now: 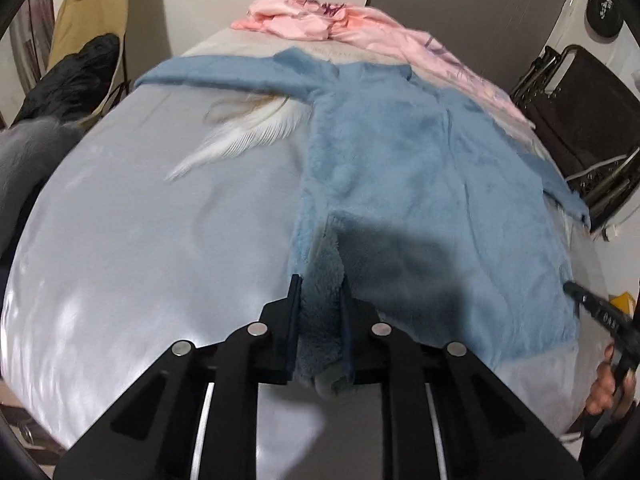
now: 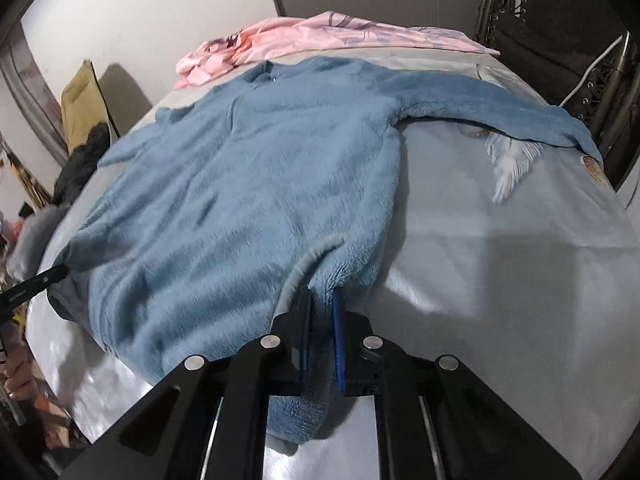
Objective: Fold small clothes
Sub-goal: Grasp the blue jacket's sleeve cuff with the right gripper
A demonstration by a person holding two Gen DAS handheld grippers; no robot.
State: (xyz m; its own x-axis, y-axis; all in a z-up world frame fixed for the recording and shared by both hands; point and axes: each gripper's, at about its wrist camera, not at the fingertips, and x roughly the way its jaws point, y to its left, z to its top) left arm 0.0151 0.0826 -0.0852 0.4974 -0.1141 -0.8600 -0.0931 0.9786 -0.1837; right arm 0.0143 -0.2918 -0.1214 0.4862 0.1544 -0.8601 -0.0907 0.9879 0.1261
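A fuzzy blue sweater point(image 1: 420, 168) lies spread on a pale satin sheet point(image 1: 140, 240), sleeves stretched out to both sides. My left gripper point(image 1: 320, 284) is shut on the sweater's bottom hem at its left corner, fleece bunched between the fingers. In the right wrist view the same blue sweater point(image 2: 248, 184) fills the middle, and my right gripper point(image 2: 322, 296) is shut on the hem at the right corner. The right gripper's tip point(image 1: 592, 308) shows at the far right of the left wrist view; the left gripper's tip point(image 2: 36, 280) shows at the left edge of the right wrist view.
A pink garment point(image 1: 328, 20) lies crumpled at the far end of the sheet, also the pink garment point(image 2: 320, 36). A dark folding chair point(image 1: 576, 120) stands off the right side. A tan cushion point(image 1: 92, 12) and black bag point(image 1: 76, 76) sit off the left. A hand point(image 1: 608, 384) holds the right gripper.
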